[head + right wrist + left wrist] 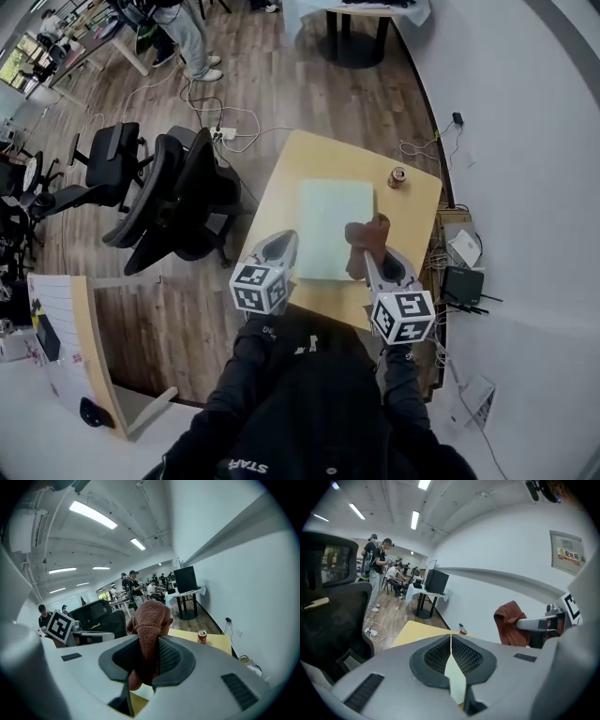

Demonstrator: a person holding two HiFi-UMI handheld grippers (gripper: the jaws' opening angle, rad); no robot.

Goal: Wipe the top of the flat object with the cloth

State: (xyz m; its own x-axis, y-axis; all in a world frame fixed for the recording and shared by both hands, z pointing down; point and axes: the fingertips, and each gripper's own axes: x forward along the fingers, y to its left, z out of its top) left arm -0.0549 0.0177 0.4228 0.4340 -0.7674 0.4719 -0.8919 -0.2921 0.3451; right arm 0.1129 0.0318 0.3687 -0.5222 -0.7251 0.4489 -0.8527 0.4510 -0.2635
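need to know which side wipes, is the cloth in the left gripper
No, the brown cloth is pinched in the right gripper, and the left gripper has its fingers shut on nothing.

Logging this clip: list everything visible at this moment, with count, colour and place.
light wooden table: one, tan, centre, beside the white wall
flat pale green board: one, lying on the table
red drink can: one, upright near the table's far right corner
rust-brown cloth: one, hanging over the board's right edge
black office chairs: at least two, left of the table
white power strip: one, on the wooden floor
people: several, far off
left gripper: grey, jaws together, empty
right gripper: grey, clamped on the cloth
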